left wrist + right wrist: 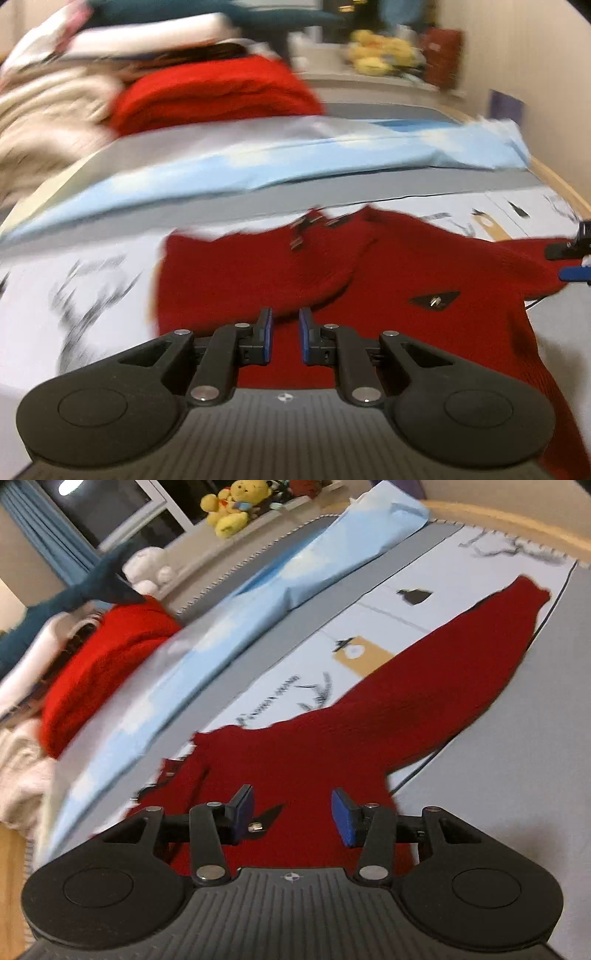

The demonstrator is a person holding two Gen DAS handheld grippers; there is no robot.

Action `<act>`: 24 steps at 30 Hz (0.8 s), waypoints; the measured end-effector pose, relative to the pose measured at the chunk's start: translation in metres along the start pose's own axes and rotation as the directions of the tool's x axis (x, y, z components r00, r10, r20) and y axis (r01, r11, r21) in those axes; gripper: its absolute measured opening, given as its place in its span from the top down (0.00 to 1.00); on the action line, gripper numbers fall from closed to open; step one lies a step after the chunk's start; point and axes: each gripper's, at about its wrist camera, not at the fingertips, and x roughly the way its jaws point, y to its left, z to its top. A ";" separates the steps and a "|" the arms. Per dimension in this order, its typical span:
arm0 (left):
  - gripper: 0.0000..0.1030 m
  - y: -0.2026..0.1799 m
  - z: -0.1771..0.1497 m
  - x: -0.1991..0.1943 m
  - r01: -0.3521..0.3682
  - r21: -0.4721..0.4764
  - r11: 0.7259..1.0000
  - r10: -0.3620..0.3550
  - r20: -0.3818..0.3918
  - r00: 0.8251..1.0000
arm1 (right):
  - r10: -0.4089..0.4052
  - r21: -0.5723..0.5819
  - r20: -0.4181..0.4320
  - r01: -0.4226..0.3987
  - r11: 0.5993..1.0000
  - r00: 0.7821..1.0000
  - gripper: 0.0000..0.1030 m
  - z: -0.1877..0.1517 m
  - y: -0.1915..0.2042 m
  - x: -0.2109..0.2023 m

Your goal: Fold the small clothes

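Grey bed [517, 738] with one dark-red sweater [424, 701]; two tools empty, left [285, 334] narrowly parted, right [291, 818] wider.

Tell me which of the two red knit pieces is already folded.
The brighter red knit on the pile at the back is folded into a thick stack. The darker red sweater under the grippers lies spread flat, one sleeve stretched out.

Left wrist camera looking down along its fingers, sitting close over a red sweater [388, 280], pile of clothes [207, 92] at 11 o'clock, right wrist camera tilting, facing the same sweater [332, 746], both sharing the blue sheet [258, 162] and yellow toys [229, 506].
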 end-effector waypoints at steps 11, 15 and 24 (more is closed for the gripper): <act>0.74 -0.074 0.015 0.180 -0.078 0.249 0.965 0.114 -0.134 0.984 | 0.001 -0.067 -0.059 -0.005 0.998 0.998 0.52 0.013 -0.002 0.028; 0.93 -0.002 0.025 0.143 -0.112 0.202 0.973 0.119 -0.023 0.993 | -0.004 -0.082 -0.063 -0.001 0.997 0.998 0.52 0.013 0.002 0.036; 0.92 0.337 -0.028 -0.016 -0.559 -0.544 0.626 0.571 -0.168 0.803 | -0.017 -0.061 -0.080 0.012 0.998 0.997 0.52 0.012 0.002 0.049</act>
